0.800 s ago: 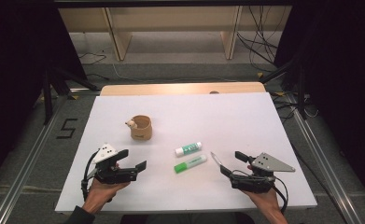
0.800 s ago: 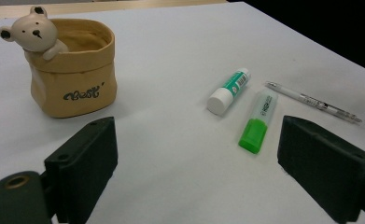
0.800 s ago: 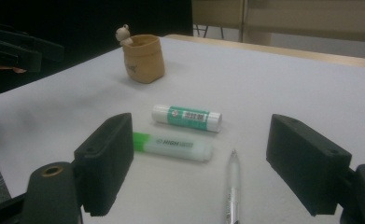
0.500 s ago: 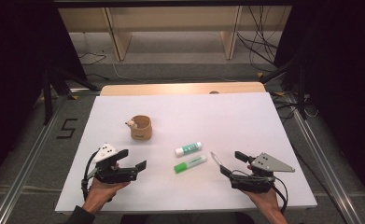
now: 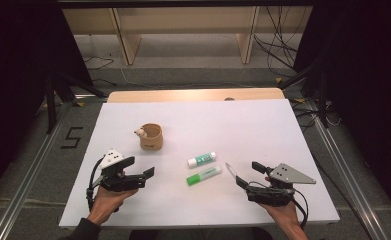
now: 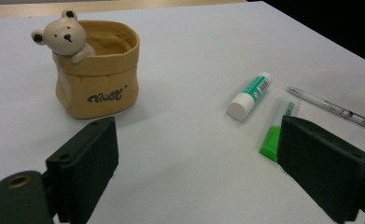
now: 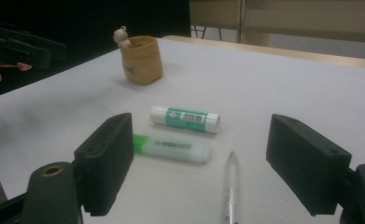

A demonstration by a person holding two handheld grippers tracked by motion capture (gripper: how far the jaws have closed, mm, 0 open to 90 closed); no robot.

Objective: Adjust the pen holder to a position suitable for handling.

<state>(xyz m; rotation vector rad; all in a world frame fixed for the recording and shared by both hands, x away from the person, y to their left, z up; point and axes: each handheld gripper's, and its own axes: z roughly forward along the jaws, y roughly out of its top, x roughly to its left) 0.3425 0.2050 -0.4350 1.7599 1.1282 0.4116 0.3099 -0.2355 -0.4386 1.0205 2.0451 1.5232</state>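
Note:
A tan pouch-shaped pot (image 5: 151, 137) with a small bear on its rim stands on the white table (image 5: 263, 130). To its right lie a green-labelled glue stick (image 5: 201, 159), a green highlighter (image 5: 203, 175) and a clear pen (image 5: 231, 169). My left gripper (image 5: 139, 167) is open near the front left, below the pot. In the left gripper view the pot (image 6: 98, 79) is ahead on the left and the glue stick (image 6: 250, 95) on the right. My right gripper (image 5: 248, 174) is open just right of the pen. The highlighter (image 7: 173, 148) and pen (image 7: 231, 191) lie between its jaws' lines.
A wooden strip (image 5: 193, 95) borders the table's far edge. Beyond it are shelf legs (image 5: 125, 42) and cables (image 5: 278, 30) on the floor. Metal rails (image 5: 30, 175) run along both sides of the table. The other hand's gripper (image 7: 21, 49) shows far left in the right gripper view.

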